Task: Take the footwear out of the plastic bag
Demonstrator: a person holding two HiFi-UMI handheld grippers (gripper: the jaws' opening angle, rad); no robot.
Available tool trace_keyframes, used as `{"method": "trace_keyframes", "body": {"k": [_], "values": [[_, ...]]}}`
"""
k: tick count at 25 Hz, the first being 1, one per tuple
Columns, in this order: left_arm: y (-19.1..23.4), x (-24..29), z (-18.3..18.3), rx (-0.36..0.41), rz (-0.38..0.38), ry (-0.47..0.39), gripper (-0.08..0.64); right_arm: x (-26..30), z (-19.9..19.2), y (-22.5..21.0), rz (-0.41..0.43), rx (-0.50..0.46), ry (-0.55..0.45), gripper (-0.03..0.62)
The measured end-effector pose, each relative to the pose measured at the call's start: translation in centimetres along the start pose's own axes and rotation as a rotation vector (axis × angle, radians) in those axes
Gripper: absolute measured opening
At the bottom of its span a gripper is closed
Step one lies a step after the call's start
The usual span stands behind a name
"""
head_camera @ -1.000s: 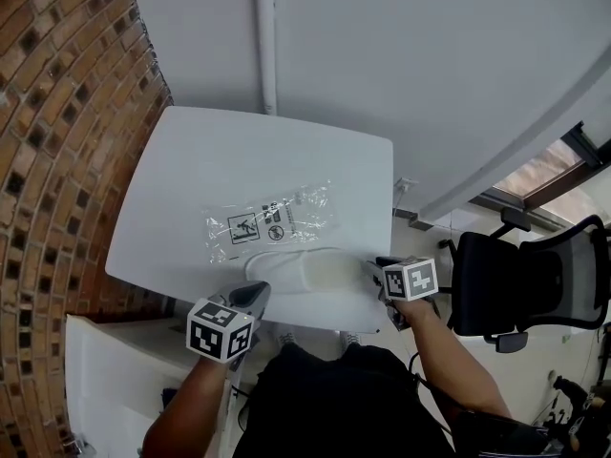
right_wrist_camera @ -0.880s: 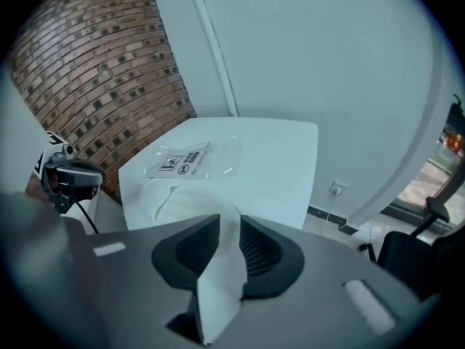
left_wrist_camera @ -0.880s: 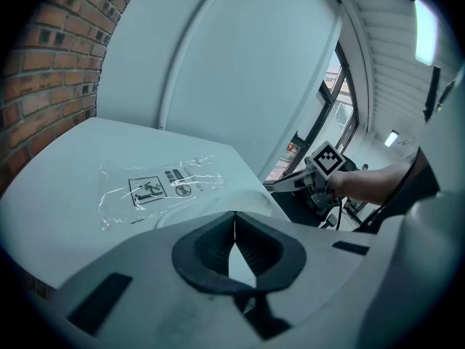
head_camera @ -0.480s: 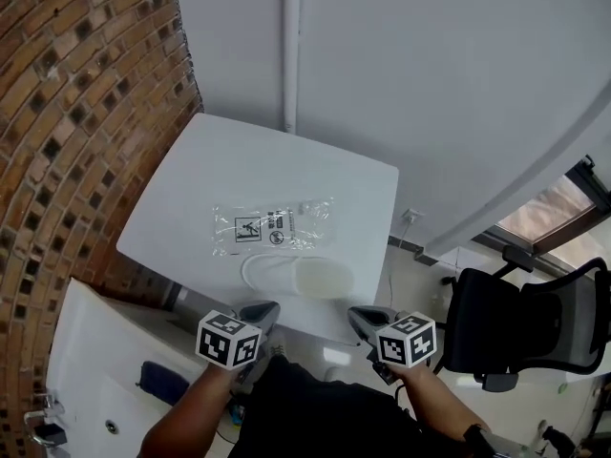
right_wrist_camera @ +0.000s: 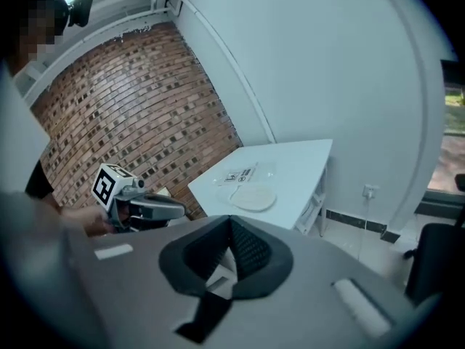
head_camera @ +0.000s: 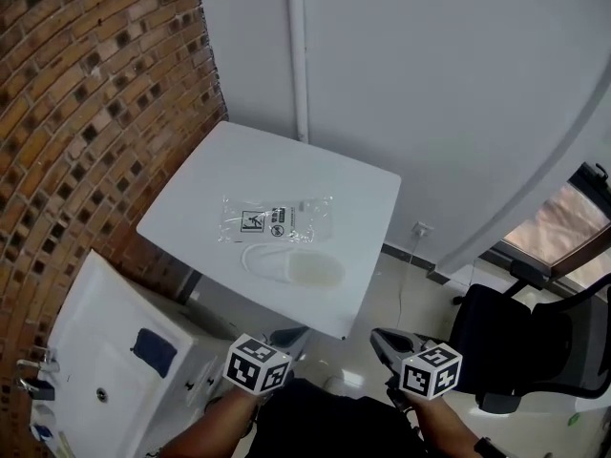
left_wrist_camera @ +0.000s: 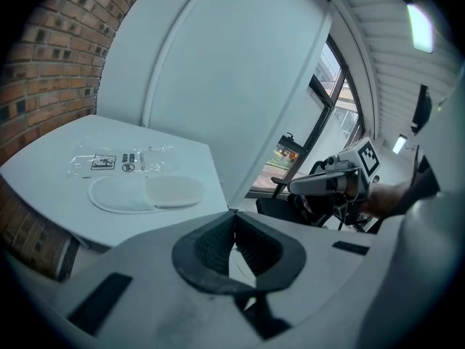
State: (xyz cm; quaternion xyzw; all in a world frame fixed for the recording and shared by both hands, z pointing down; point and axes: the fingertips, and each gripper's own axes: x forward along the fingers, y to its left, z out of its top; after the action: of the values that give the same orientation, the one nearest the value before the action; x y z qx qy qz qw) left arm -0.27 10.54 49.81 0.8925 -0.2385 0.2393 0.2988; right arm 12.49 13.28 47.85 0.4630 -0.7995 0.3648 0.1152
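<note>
A flat white slipper [head_camera: 291,267] lies on the white table [head_camera: 353,198], just in front of the clear plastic bag [head_camera: 277,218] with its printed labels. The slipper is outside the bag and touches its near edge. Both grippers hang back from the table, below its near edge. My left gripper [head_camera: 289,335] is shut with nothing in it, and my right gripper [head_camera: 382,340] is also shut and empty. The left gripper view shows the slipper [left_wrist_camera: 145,193], the bag [left_wrist_camera: 120,160] and the right gripper [left_wrist_camera: 327,184]. The right gripper view shows the slipper [right_wrist_camera: 253,196] and the left gripper [right_wrist_camera: 156,208].
A brick wall [head_camera: 86,113] runs along the left. A white cabinet [head_camera: 115,370] stands at lower left beside the table. A black office chair [head_camera: 535,342] is at the right, near a window. A white pipe [head_camera: 298,55] climbs the wall behind the table.
Both grippers have drawn back from the table's near edge and the head view has moved away from it. Slipper and bag have not moved on the table.
</note>
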Motion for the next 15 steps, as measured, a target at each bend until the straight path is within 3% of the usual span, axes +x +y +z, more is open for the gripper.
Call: {"method": "trace_keyframes", "body": {"k": [7,12,15], "values": [[-4.6,-2.5,-4.5,-0.074,0.08,-0.007,0.008,-1.5,-3.8,2.1,0.128,-0.005,0.016,0.002],[-4.1,-5.1,-5.3,-0.08,0.157,-0.03,0.008,-1.3,-2.8,5.3,0.205,-0.138,0.025,0.0],[-3.8,-6.1,-5.2,-0.085,0.157,-0.043,0.008,-1.5,-2.2,6.6,0.207,-0.18,0.012,0.0]]}}
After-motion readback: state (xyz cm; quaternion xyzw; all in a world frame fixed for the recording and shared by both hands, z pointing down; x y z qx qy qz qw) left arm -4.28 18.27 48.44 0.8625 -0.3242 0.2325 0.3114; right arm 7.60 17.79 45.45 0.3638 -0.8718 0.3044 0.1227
